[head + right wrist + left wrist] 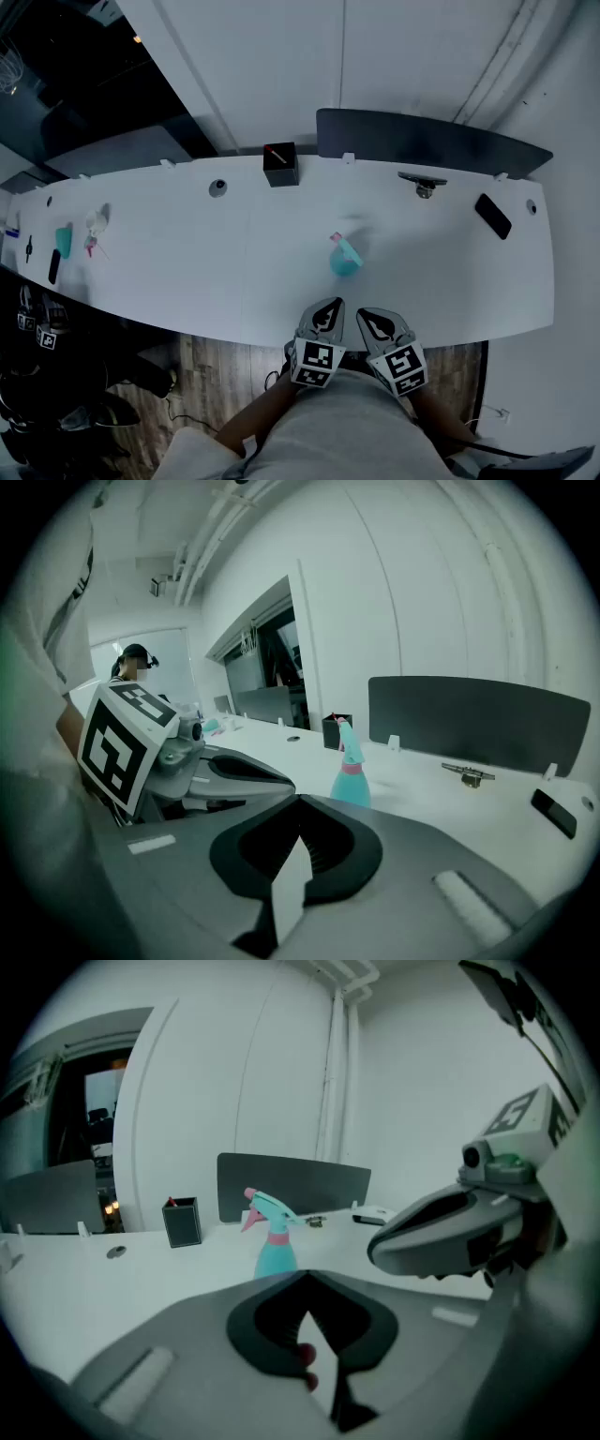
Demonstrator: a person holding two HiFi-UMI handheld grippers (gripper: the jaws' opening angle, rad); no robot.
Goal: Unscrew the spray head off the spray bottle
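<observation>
Left claw (324, 314) and right claw (377, 323) rest pressed together, empty, at the table (187, 272) edge, bottle (346, 260) upright at 12 o'clock; one should pin its body while the other twists the head (336, 239).

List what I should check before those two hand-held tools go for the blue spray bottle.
1. The spray bottle stands upright on the table: ok.
2. The spray head sits on the bottle's neck: ok.
3. The left tool is empty: ok, its jaws are together with nothing between them.
4. The right tool is empty: ok, its jaws are together too.
5. The jaws are open enough to take the bottle: not ok, both are shut.
6. The stretch of table between the tools and the bottle is bare: ok.
</observation>
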